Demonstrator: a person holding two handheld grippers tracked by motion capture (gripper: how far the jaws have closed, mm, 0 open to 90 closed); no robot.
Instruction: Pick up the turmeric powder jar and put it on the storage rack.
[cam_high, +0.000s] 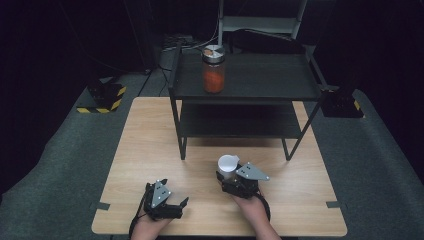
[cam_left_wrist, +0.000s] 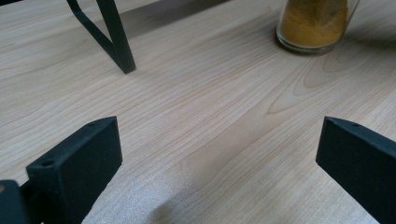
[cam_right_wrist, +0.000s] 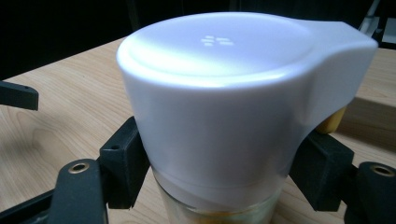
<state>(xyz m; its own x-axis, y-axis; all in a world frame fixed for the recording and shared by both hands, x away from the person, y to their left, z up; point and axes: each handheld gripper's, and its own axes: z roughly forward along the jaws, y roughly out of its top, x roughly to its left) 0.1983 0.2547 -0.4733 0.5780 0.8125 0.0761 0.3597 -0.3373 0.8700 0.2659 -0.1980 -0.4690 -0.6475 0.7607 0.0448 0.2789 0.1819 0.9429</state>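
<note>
The right gripper (cam_high: 231, 176) stands on the wooden table (cam_high: 140, 150), just in front of the black two-tier shelf (cam_high: 260, 80), and its jaws are clamped on a glass jar with a white lid (cam_high: 228, 164). In the right gripper view the two black jaws press against either side of the jar just under the white lid (cam_right_wrist: 219, 107), where the glass begins; a yellow-orange powder shows through the glass at the bottom edge of the frame. The lid has a rounded top and a spout-like bulge on one side. The jar stands upright on the table, near the shelf's front legs and between them.

The left gripper (cam_high: 176, 204) rests lower on the table, farther from the shelf than the jar and to its left, well apart from it. Its jaws are spread wide with nothing between them: the left gripper view shows bare wood between the two black jaw tips. In that same view the base of the jar (cam_left_wrist: 312, 28), filled with the yellow-orange powder, stands on the table beyond the jaws, and a black shelf leg (cam_left_wrist: 116, 37) meets the tabletop off to the other side.

On the shelf's top tier stands a second glass jar (cam_high: 213, 70), holding something orange-red, with a round lid; it sits towards the left part of that tier.
</note>
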